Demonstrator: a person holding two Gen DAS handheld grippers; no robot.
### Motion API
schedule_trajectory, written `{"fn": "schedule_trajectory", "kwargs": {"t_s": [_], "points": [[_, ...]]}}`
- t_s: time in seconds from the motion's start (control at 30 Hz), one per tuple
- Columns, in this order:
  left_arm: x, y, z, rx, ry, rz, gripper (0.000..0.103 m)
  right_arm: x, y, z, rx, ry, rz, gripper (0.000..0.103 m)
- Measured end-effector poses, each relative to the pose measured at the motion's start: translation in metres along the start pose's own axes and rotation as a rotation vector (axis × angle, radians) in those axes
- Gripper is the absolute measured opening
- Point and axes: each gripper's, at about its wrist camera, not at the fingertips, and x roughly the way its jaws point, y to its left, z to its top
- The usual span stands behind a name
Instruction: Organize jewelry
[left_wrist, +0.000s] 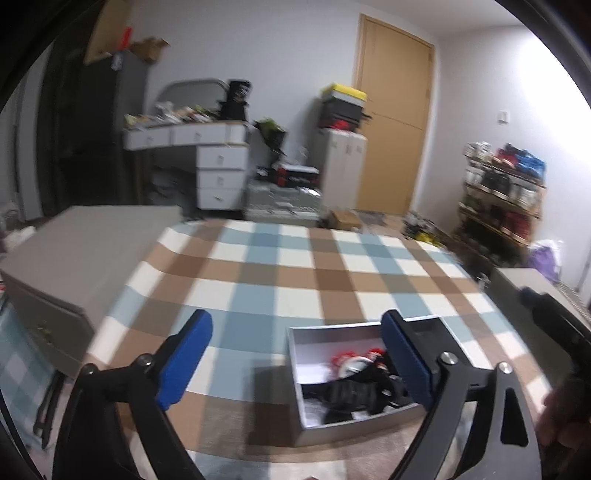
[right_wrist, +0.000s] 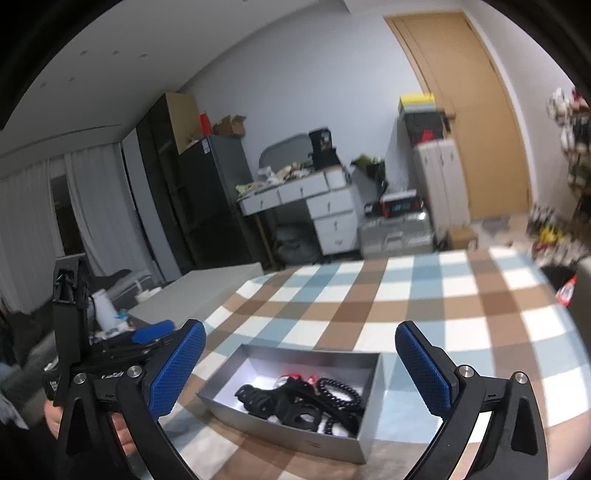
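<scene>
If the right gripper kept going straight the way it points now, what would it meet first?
Probably the checked tablecloth beyond the open grey box: the right gripper, jaws open and empty, seems aimed above the box. Depth is unclear.

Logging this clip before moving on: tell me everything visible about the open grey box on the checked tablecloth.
The open grey rectangular box is shallow and lidless, with thin walls that look like cardboard or matte metal and a pale inside. It lies flat on the blue, brown and white checked tablecloth, near its front edge. Inside lies a tangle of black pieces, including a black beaded loop, with small red bits behind. Neither gripper touches the box; both stand open above it.
</scene>
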Motion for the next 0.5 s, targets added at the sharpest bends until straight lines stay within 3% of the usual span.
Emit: {"fn": "schedule_trajectory", "kwargs": {"t_s": [0.17, 0.5], "points": [[-0.009, 0.006, -0.011, -0.024, -0.074, 0.024, 0.102, 0.000, 0.006, -0.015, -0.040, 0.013, -0.093, 0.103], [-0.022, -0.002, -0.032, 0.051, -0.174, 0.075, 0.102, -0.005, 0.010, -0.044, -0.103, 0.002, -0.160, 0.103]]}}
